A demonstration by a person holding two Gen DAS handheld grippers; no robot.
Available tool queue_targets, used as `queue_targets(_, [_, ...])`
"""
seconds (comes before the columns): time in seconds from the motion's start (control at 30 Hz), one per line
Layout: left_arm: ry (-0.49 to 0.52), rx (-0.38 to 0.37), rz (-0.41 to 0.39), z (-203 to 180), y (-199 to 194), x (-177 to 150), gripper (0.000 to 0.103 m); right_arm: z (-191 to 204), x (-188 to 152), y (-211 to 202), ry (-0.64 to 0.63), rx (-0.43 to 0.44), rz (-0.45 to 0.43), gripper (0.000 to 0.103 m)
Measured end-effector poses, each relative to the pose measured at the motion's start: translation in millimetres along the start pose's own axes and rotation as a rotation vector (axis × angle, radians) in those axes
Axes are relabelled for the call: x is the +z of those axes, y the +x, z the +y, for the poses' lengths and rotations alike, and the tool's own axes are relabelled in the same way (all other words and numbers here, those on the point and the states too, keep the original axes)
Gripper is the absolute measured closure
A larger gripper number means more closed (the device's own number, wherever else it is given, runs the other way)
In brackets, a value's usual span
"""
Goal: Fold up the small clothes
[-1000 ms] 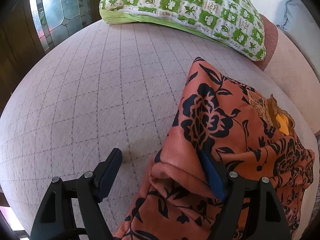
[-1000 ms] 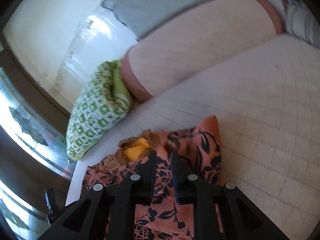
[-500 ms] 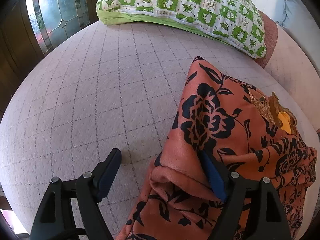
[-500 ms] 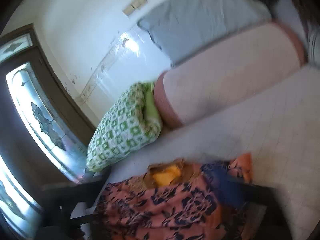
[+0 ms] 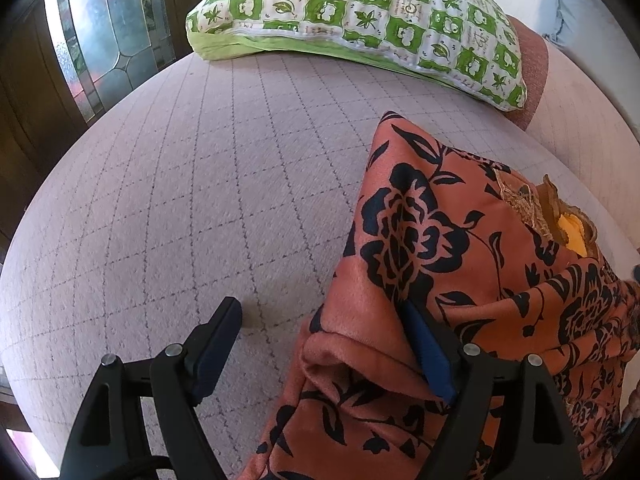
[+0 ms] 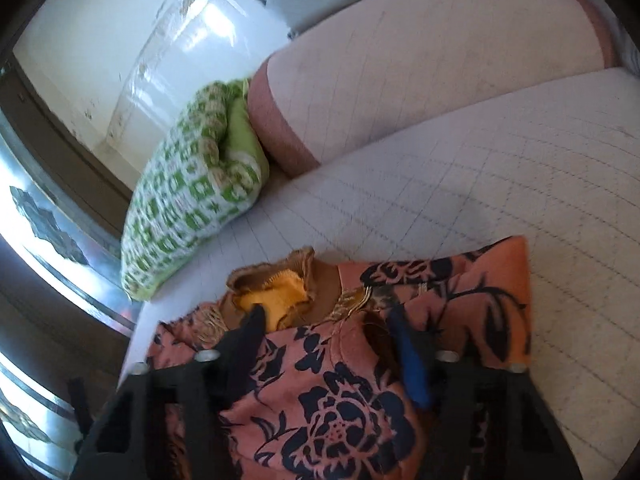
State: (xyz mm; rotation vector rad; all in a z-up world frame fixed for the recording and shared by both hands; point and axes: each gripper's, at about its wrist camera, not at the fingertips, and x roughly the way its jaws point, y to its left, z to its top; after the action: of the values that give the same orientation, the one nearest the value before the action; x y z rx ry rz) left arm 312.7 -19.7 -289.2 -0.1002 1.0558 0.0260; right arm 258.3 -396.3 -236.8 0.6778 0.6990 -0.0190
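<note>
An orange garment with black flowers (image 5: 452,280) lies bunched on the pale quilted mattress (image 5: 224,184), with a yellow lining at its brown neck (image 5: 574,228). My left gripper (image 5: 320,320) is open; the garment's folded edge lies between its fingers, draped against the right finger (image 5: 428,348), while the left finger (image 5: 218,340) sits over bare mattress. In the right wrist view the same garment (image 6: 340,400) fills the bottom. My right gripper (image 6: 324,320) is open, its fingers spread over the fabric near the neck (image 6: 280,288).
A green and white patterned pillow (image 5: 368,12) lies at the mattress's far end, also in the right wrist view (image 6: 192,184). A pink bolster (image 6: 420,64) runs along the wall. A dark wooden door with leaded glass (image 5: 100,36) stands at left.
My right gripper was shut on the garment one second ago and has opened wide over it. My left gripper stayed open and edged slightly forward.
</note>
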Motion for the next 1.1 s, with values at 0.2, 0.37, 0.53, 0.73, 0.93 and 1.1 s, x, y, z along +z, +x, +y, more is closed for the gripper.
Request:
queue_targets(0.2, [-0.009, -0.004, 0.010, 2.5, -1.1, 0.5, 0.019, 32.5, -3.6, -12.6, -0.145, -0.055, 0.016, 0.096])
queue_targets(0.37, [-0.039, 0.014, 0.003, 0.6, -1.8, -1.1, 0.019, 80.3, 7.7, -67.0, -0.298, 0.085, -0.262, 0.096])
queue_targets(0.53, [-0.053, 0.017, 0.007, -2.5, -5.8, -7.4, 0.019, 85.5, -0.1, -52.3, -0.532, -0.068, -0.289, 0.096])
queue_targets(0.73, [-0.031, -0.005, 0.022, -8.4, -12.6, -17.4, 0.019, 20.9, -42.0, -75.6, -0.404, -0.055, -0.050, 0.096])
queue_targets(0.93, [-0.022, -0.012, 0.032, -4.7, -18.7, -27.9, 0.019, 17.2, -106.4, -97.1, -0.541, -0.198, 0.170, 0.096])
queue_targets(1.1, [-0.018, -0.025, 0.045, 2.8, -26.8, -36.9, 0.019, -15.6, -113.7, -129.8, -0.336, -0.168, 0.295, 0.095])
